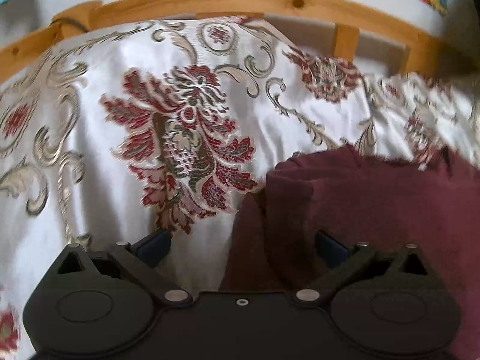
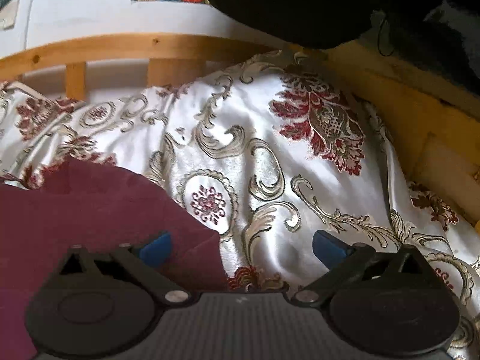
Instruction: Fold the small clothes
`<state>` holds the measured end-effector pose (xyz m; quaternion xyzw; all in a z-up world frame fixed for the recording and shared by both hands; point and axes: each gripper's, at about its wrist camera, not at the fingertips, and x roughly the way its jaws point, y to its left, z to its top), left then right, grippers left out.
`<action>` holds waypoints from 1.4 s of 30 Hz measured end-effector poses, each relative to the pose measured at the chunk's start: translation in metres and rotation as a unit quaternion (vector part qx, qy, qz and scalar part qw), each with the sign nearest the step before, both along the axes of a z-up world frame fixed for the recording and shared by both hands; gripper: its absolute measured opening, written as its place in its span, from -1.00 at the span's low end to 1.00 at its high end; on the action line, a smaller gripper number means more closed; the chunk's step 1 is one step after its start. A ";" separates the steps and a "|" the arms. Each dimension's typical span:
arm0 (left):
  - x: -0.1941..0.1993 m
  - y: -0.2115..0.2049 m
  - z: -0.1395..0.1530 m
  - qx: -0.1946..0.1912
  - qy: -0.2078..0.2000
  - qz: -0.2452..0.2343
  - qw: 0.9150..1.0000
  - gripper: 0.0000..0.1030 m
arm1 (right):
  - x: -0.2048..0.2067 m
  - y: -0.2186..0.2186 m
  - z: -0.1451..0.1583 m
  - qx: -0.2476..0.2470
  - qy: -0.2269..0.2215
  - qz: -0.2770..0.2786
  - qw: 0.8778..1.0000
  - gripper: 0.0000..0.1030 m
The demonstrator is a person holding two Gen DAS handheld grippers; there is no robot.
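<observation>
Reaching in to start a fold, nothing gripped yet.
Maroon garment (image 1: 375, 204) lower right on the patterned bedspread (image 1: 120, 180), lower left in the right view; left claw (image 1: 243, 249) and right claw (image 2: 241, 247) both spread wide, empty, straddling opposite edges. Next, probably: closing on those edges.

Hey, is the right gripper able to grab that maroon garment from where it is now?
Probably yes. The right gripper has its jaws open, and the maroon garment edge lies right by its left finger on the floral bedspread, with nothing between them.
</observation>
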<state>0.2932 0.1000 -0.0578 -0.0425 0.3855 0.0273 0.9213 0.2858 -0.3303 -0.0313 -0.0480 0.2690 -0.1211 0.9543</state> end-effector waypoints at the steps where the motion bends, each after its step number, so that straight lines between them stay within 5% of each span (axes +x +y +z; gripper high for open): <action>1: -0.004 0.004 0.003 -0.016 -0.001 0.005 1.000 0.98 | -0.003 0.002 0.002 0.001 -0.002 0.004 1.000 0.99; 12: -0.054 0.034 0.027 -0.092 0.013 0.059 0.994 0.98 | -0.049 0.028 0.025 -0.011 -0.019 0.048 0.999 0.99; 26: -0.130 0.002 0.032 -0.126 0.022 0.003 0.992 0.99 | -0.121 0.079 0.036 0.017 -0.021 0.134 0.991 0.99; 33: -0.141 0.008 0.013 -0.248 0.050 0.051 0.966 0.99 | -0.129 0.110 0.024 0.010 0.002 0.181 0.983 0.99; 38: -0.132 -0.003 0.001 -0.246 0.074 0.024 0.966 0.99 | -0.122 0.117 0.016 0.013 0.013 0.190 0.982 0.99; 42: -0.121 -0.004 -0.014 -0.278 0.105 0.026 0.955 0.99 | -0.116 0.117 0.011 0.026 0.018 0.190 0.981 0.99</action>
